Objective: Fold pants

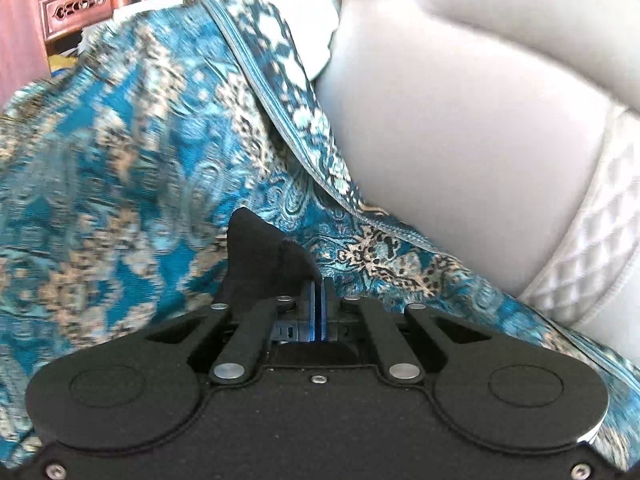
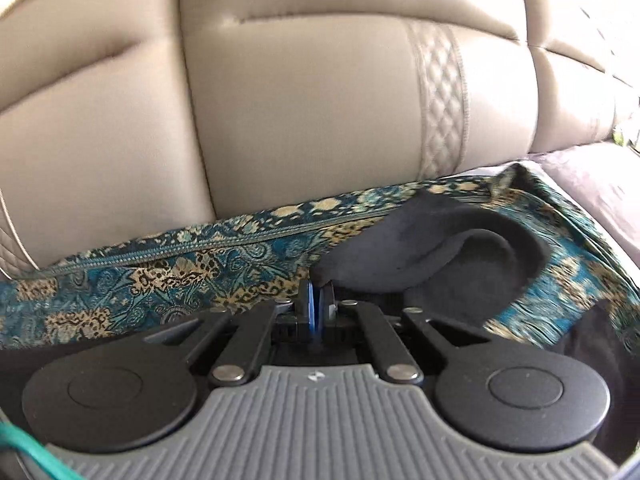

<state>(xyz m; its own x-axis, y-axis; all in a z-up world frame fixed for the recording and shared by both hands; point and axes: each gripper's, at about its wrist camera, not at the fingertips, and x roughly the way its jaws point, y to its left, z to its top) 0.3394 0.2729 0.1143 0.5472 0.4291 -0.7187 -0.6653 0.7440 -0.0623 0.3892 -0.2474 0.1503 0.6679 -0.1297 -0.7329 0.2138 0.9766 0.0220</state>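
The pants are black cloth. In the left wrist view a peak of the pants (image 1: 260,256) sticks up from my left gripper (image 1: 320,286), whose blue pads are pressed together with the cloth pinched at their tips. In the right wrist view a longer fold of the pants (image 2: 420,236) curls away to the right from my right gripper (image 2: 318,292), which is shut on its edge. Both pieces hang over a blue and gold patterned seat cover (image 1: 120,160). The rest of the garment is hidden below the gripper bodies.
The patterned cover (image 2: 160,276) lies on a sofa seat with a zip seam along its back edge. A grey padded backrest (image 2: 300,100) rises close behind, also at the right in the left view (image 1: 440,120). A carved wooden cabinet (image 1: 76,4) stands far left. A pale cushion (image 2: 600,192) lies at right.
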